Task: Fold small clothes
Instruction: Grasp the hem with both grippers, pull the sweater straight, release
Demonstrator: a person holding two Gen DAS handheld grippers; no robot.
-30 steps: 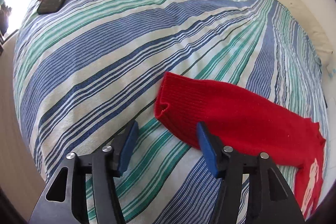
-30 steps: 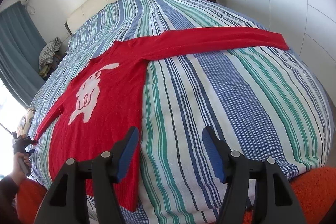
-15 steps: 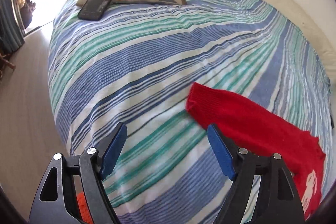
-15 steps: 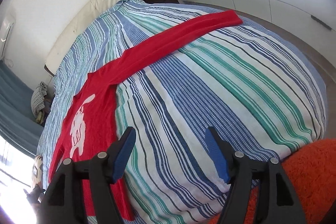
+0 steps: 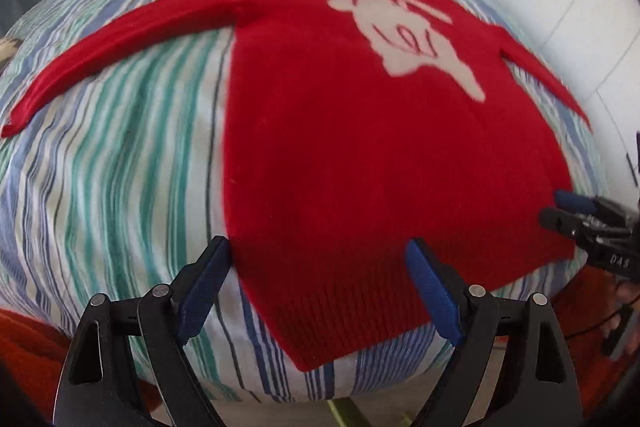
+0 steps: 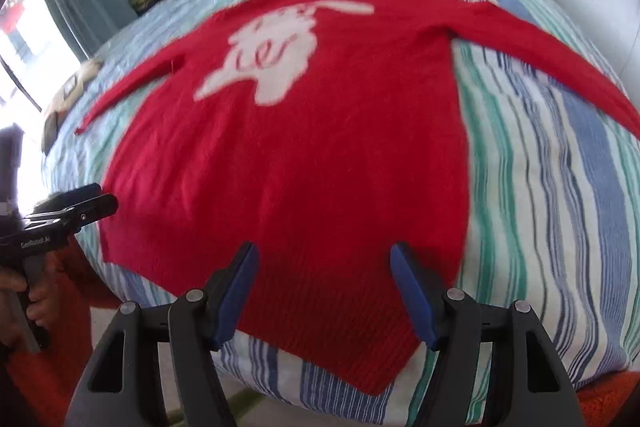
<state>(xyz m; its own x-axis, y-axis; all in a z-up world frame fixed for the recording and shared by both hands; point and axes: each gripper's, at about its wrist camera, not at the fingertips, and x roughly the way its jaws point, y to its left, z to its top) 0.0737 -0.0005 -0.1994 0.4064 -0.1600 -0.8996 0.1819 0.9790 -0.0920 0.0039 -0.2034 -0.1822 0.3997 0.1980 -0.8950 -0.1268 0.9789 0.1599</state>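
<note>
Red sweater (image 5: 360,155) lay flat on the bed (image 5: 120,167), hem just ahead of both fingers. Left gripper (image 5: 320,287) was opening, empty; right gripper (image 6: 324,291) released, empty.

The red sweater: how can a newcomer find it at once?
Look at the big bed with the blue, green and white striped cover. The red sweater lies flat on it, sleeves spread. It alone is plain red, with a pale animal figure on the chest.

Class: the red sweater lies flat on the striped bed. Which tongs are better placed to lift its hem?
Neither clearly: left tongs, jaws opening, and right tongs each straddle a hem corner of the sweater.
</note>
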